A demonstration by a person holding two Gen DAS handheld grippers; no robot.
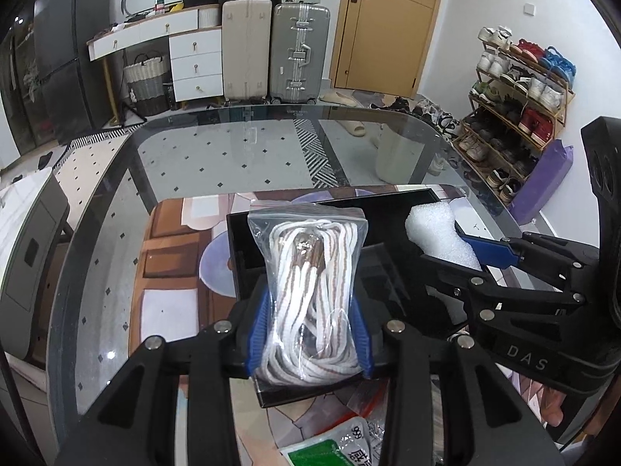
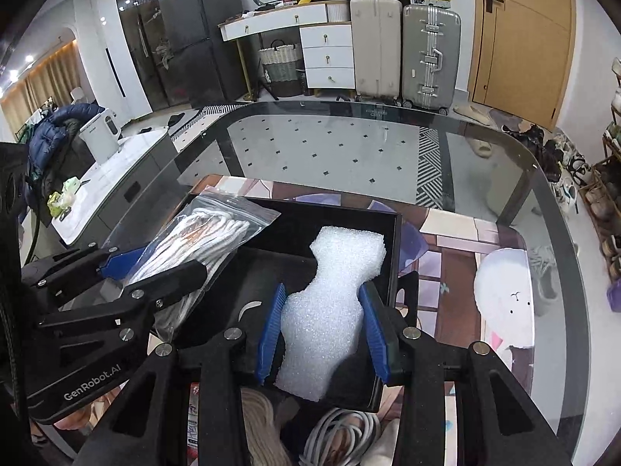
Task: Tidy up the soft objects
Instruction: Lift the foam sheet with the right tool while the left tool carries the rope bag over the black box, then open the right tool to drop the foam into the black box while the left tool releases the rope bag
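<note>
Where bag of laces (image 1: 310,303) fills left tool (image 1: 308,334), tray (image 1: 392,209) floor hidden.

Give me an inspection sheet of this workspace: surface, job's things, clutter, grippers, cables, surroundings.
Surface: glass table with a printed mat under the black tray.
Job's things: bag of laces and white foam, both over the tray.
Clutter: green packet and other packets at the near edge; beige bundle.
Grippers: left gripper has the bag between its pads; right gripper is shut on the foam.
Cables: grey coiled cable near the tray.
Surroundings: suitcases, white drawers, door, shoe rack, fridge.
</note>
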